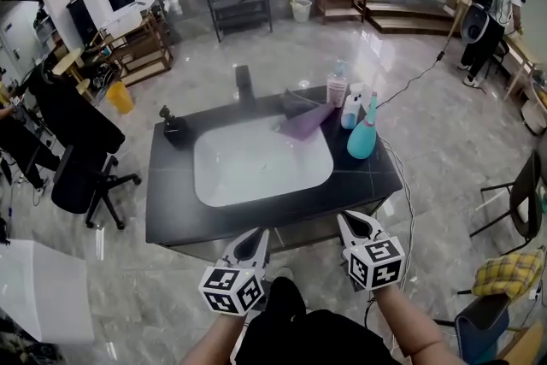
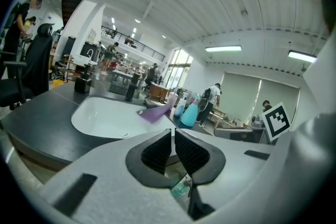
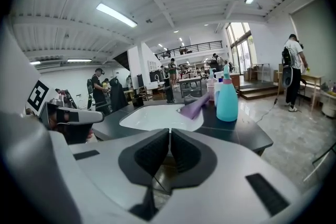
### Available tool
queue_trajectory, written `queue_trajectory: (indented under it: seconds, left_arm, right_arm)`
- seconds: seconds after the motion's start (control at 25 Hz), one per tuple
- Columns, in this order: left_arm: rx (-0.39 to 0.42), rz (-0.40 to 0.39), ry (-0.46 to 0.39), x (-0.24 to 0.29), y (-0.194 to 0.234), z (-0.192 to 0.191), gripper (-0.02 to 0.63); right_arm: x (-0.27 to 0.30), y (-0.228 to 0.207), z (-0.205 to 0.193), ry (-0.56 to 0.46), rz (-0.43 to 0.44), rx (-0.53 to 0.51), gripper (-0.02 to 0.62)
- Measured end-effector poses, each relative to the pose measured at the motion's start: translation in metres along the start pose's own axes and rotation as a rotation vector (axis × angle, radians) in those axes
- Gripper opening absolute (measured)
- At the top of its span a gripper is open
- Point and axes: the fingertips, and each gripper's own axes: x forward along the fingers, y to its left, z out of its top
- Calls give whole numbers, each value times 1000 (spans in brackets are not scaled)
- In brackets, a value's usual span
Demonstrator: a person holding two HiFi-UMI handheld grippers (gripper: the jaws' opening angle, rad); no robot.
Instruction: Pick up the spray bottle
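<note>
A teal spray bottle point(image 1: 362, 137) with a pink neck stands on the right side of the black counter point(image 1: 171, 201), beside the white sink basin point(image 1: 256, 165). The same bottle shows in the right gripper view point(image 3: 227, 99) and in the left gripper view point(image 2: 189, 113). A smaller white spray bottle point(image 1: 351, 108) stands just behind it. My left gripper point(image 1: 255, 242) and right gripper point(image 1: 354, 223) hover side by side at the counter's near edge, well short of the bottles. Both are shut with nothing between their pads point(image 2: 157, 152) point(image 3: 152, 152).
A purple cloth point(image 1: 306, 122) drapes over the basin's far right rim. A pale bottle point(image 1: 338, 86), a dark faucet point(image 1: 245, 85) and a black dispenser point(image 1: 173, 127) stand along the back. An office chair point(image 1: 81, 158) is at the left, another chair point(image 1: 521, 192) at the right. A cable point(image 1: 402, 184) trails off the counter.
</note>
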Motion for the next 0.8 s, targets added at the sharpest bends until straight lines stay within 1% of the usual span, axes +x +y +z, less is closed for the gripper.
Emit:
queue_trajectory:
  seconds: [0.16,0.32,0.4,0.8]
  left_arm:
    - [8,-42,0,23,-2,10,18]
    - [46,-91,15,53,-4,23,18]
    - [51,-109,25,67,-3,29,18]
    - [57,-166,77,124,10,48,18]
  right_arm:
    - [4,-17,6,-1,-35,9,8]
    - [13,-38,15,-10,-82,30,8]
    - [18,-46,19,-8,-100,35,8]
    - [54,-84,41,-3,-162,62,9]
